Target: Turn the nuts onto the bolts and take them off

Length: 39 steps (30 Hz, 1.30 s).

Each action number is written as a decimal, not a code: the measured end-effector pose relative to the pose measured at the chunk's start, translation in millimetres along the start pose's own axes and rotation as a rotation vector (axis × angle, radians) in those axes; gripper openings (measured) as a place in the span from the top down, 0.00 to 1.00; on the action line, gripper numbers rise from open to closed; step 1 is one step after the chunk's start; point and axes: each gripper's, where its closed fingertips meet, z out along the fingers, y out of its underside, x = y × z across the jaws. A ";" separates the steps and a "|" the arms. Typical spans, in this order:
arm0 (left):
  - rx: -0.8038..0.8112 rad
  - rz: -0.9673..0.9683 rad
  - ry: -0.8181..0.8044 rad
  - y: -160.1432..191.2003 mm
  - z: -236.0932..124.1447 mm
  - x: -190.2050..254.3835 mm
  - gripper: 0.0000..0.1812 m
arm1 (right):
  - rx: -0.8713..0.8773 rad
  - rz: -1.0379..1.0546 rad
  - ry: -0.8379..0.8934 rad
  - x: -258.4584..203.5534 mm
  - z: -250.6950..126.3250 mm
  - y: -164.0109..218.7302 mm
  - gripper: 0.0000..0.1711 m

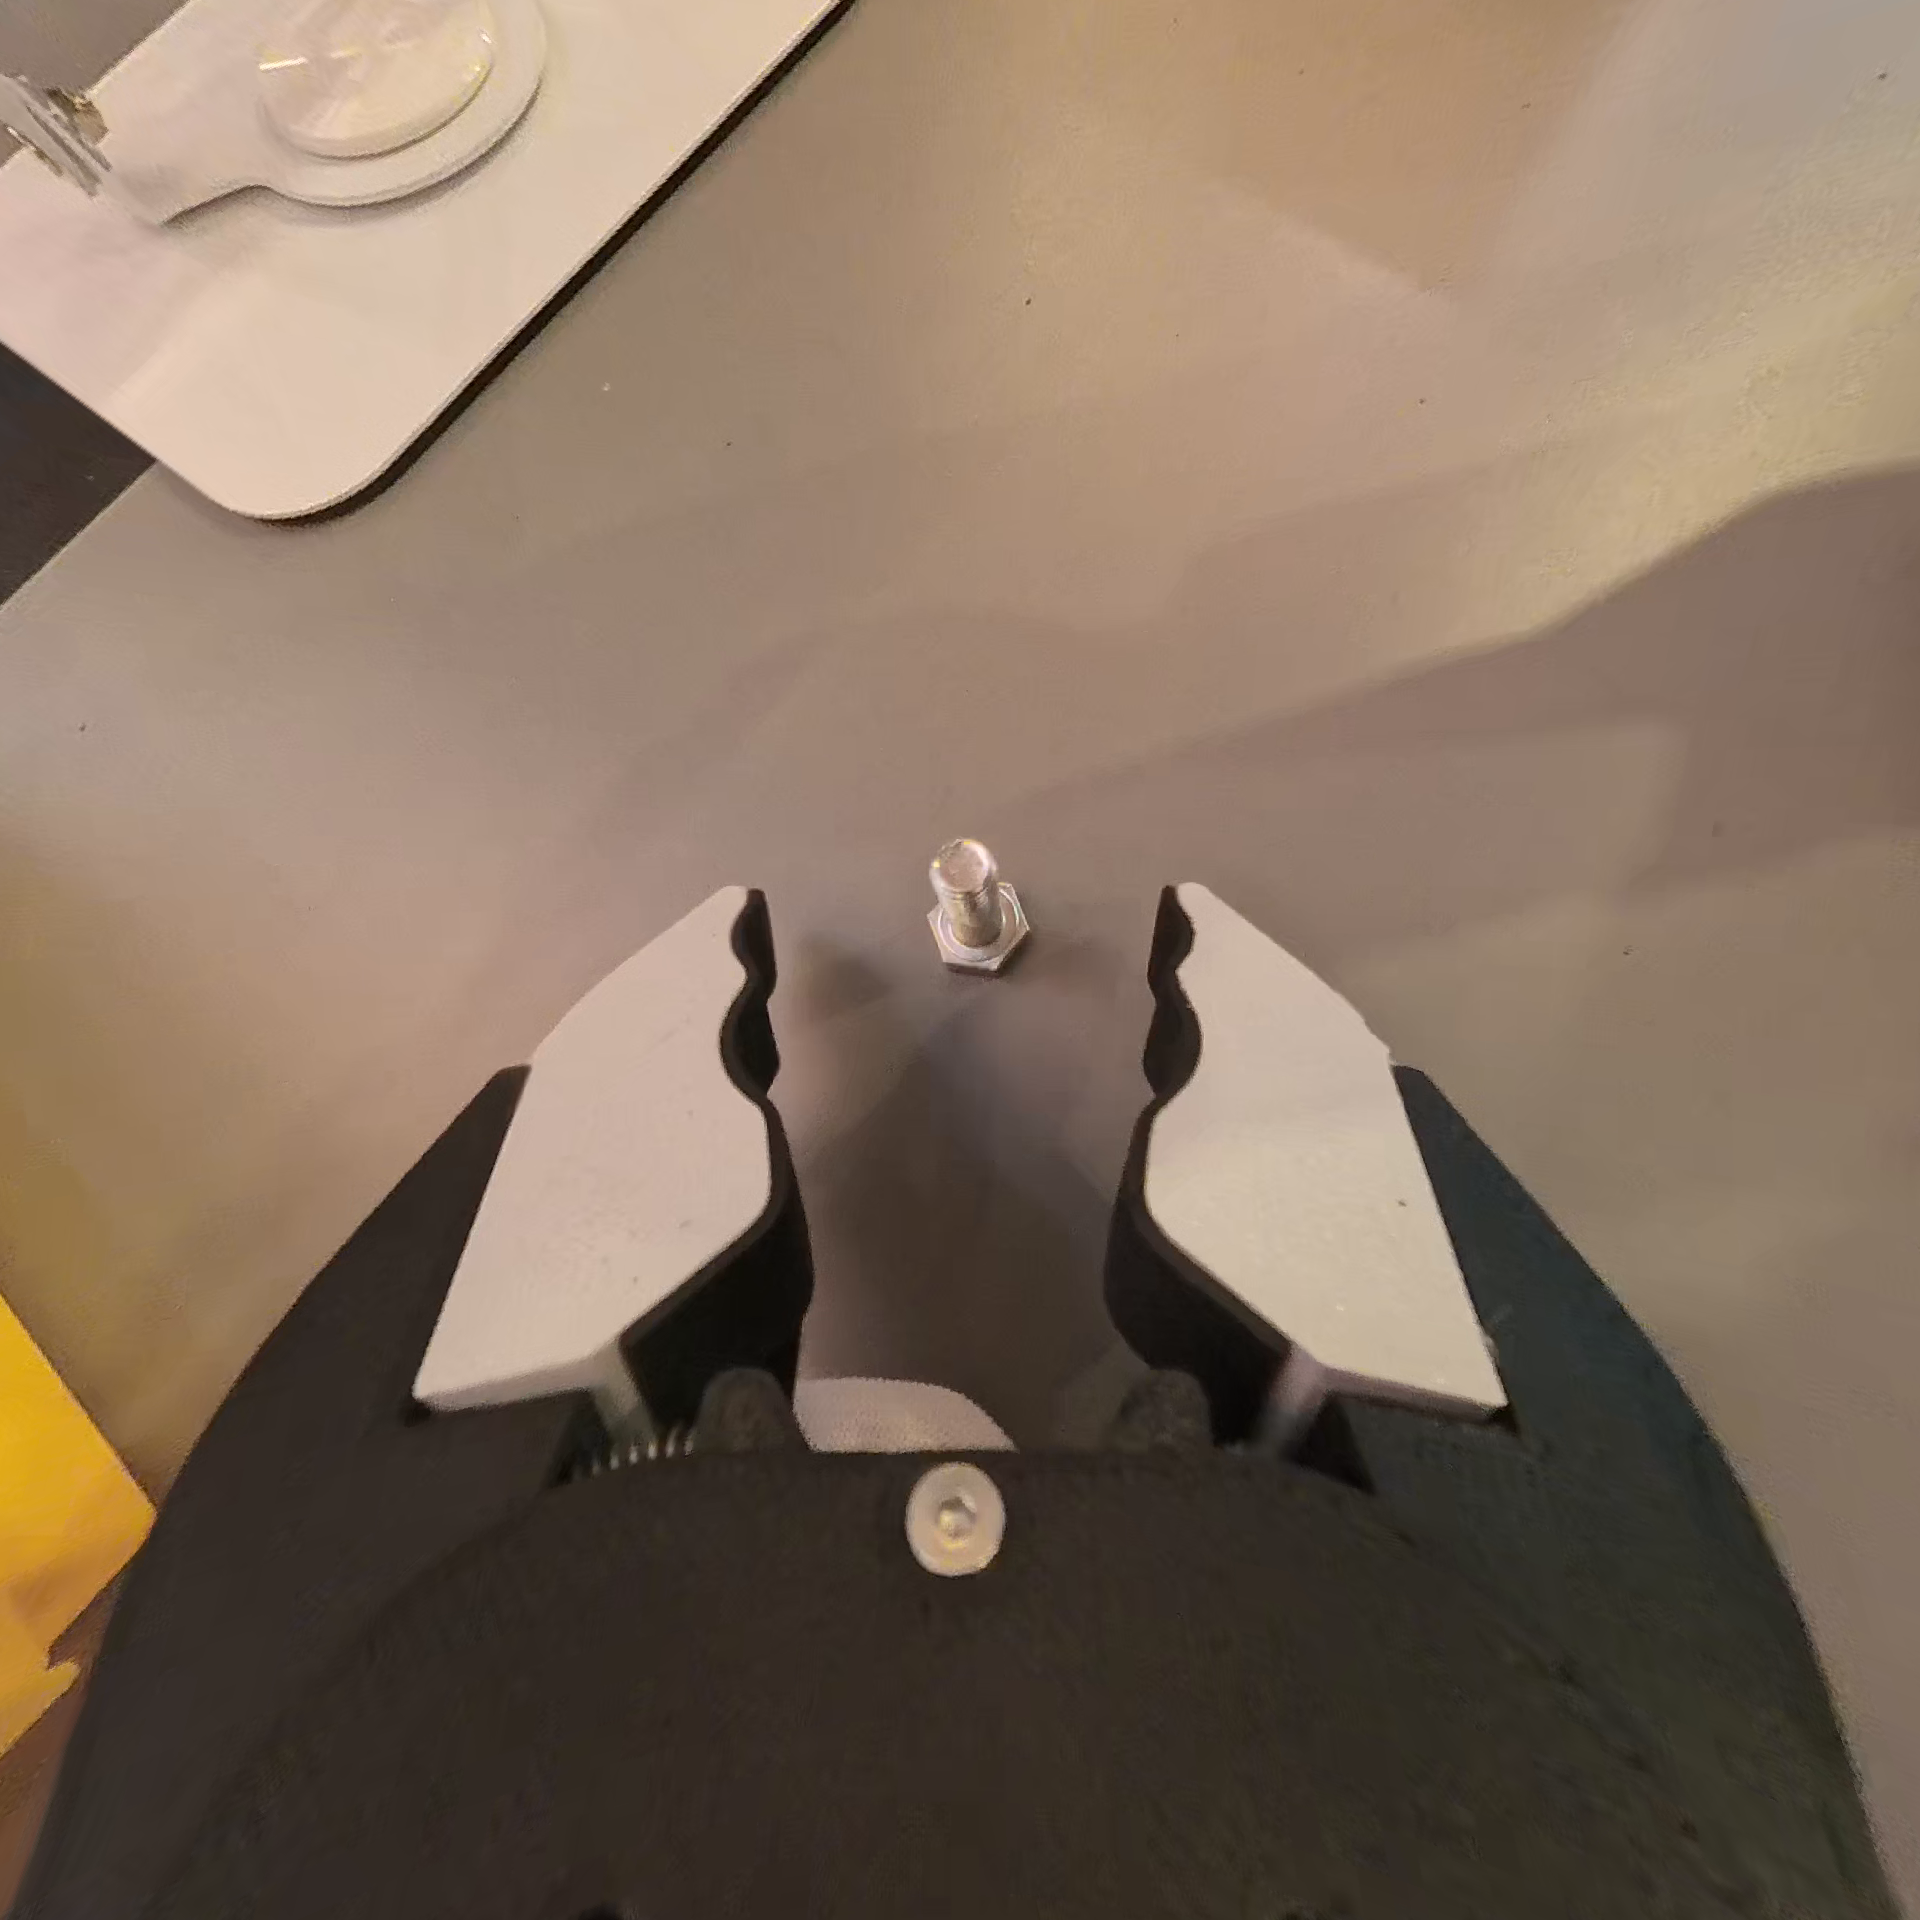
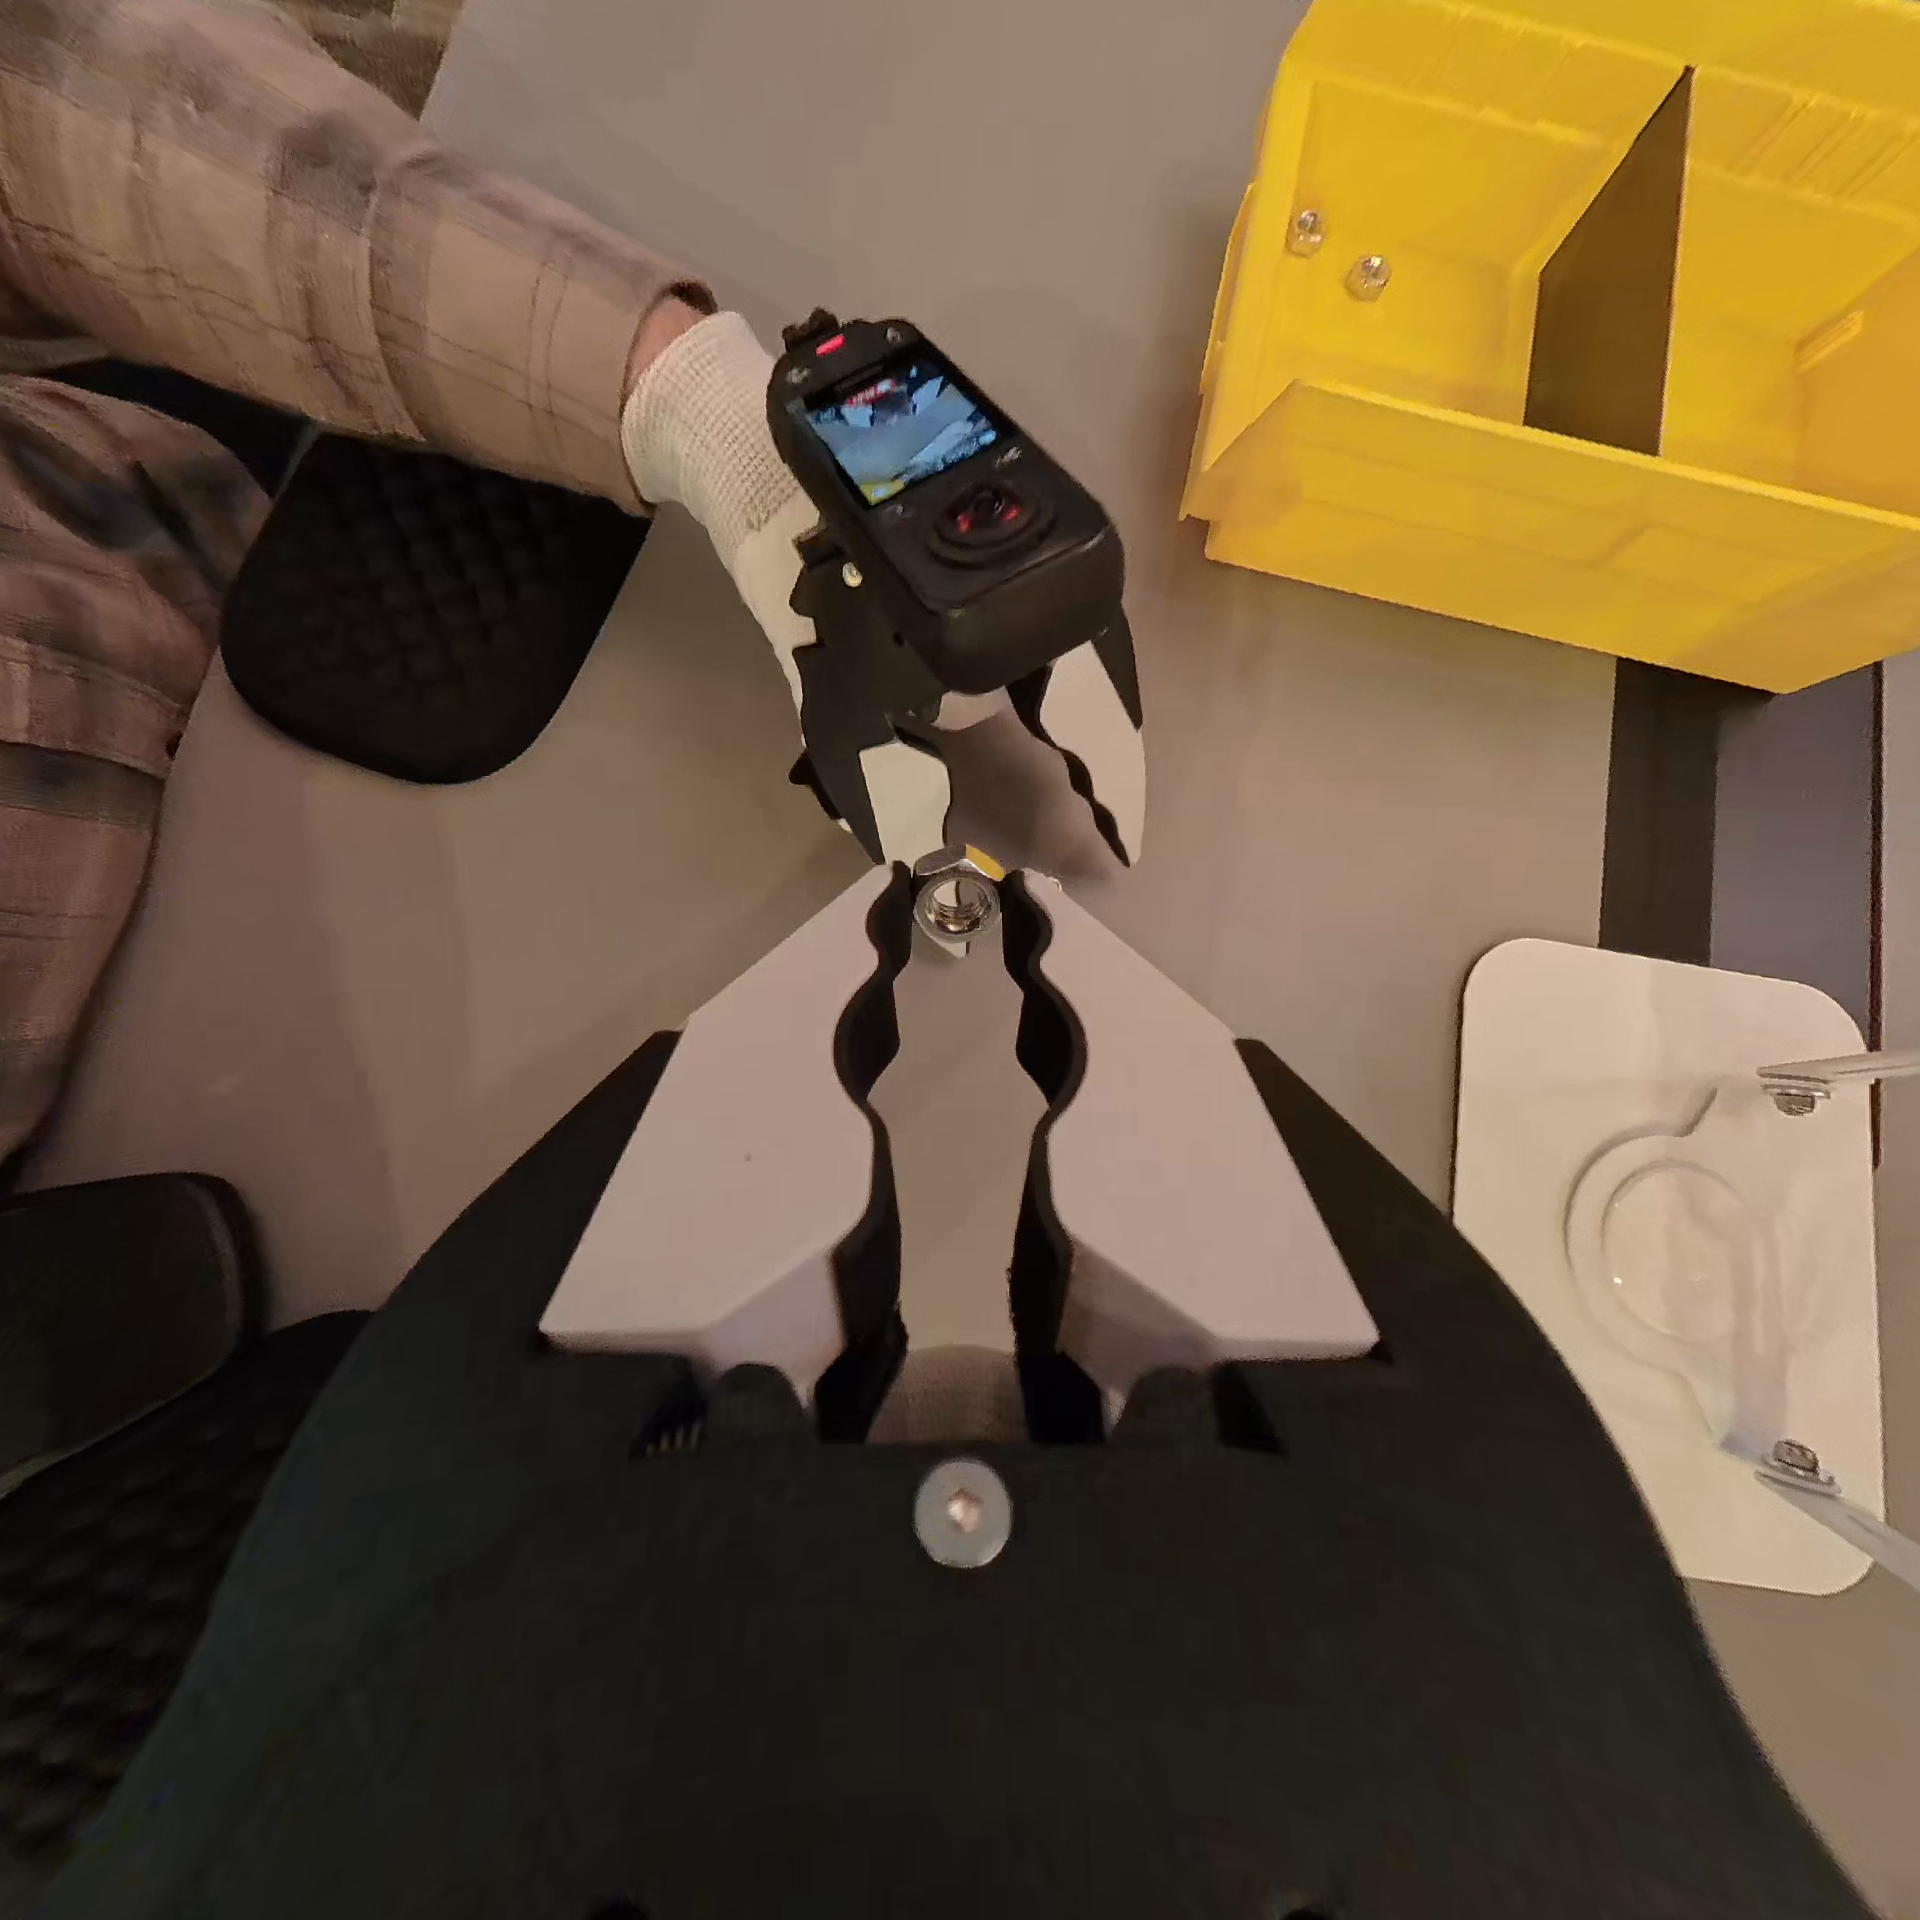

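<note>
A silver bolt (image 1: pixel 975 914) stands on its hex head on the grey table (image 1: pixel 1039 520), threads up. My left gripper (image 1: pixel 961 940) is open, with one finger on each side of the bolt and not touching it. In the right wrist view my right gripper (image 2: pixel 958 891) is shut on a silver nut (image 2: pixel 956 916), held at the fingertips with its threaded hole facing the camera. The left gripper (image 2: pixel 1008 847) shows just beyond the nut, open and pointing down, held by a gloved hand (image 2: pixel 717 457). The nut hides the bolt in that view.
A yellow divided bin (image 2: pixel 1558 468) at the back right holds two loose nuts (image 2: pixel 1366 275). A white plate (image 2: pixel 1538 1039) carrying a clear plastic part stands to the right; it also shows in the left wrist view (image 1: pixel 312 343). Black chair armrests (image 2: pixel 416 603) lie at the left. My right fingertips sit around 15 cm from my left ones.
</note>
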 end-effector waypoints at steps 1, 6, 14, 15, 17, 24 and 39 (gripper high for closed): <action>-0.002 0.008 -0.003 -0.1 0.6 0.5 0.62 | 0.016 0.007 -0.004 -0.3 -1.7 -2.2 0.91; 0.021 0.001 -0.010 -2.3 -1.7 -0.6 0.63 | 0.070 0.001 0.028 1.9 -11.3 -15.8 0.91; 0.289 -0.123 0.037 -52.8 -55.8 -14.6 0.57 | 0.245 0.001 0.126 19.4 -52.2 -54.7 0.91; 0.305 -0.113 0.031 -61.7 -60.3 -18.2 0.57 | 0.280 0.000 0.137 23.5 -58.3 -62.3 0.91; 0.299 -0.081 -0.007 -73.5 -60.3 -28.4 0.56 | 0.344 -0.008 0.158 31.2 -70.3 -78.0 0.91; 0.377 -0.112 -0.089 -110.7 -41.1 -60.9 0.57 | 0.544 -0.040 0.228 44.7 -102.4 -113.3 0.91; 0.578 -0.179 -0.169 -108.3 -33.4 -88.0 0.63 | 0.629 0.002 0.292 55.4 -98.4 -84.8 0.91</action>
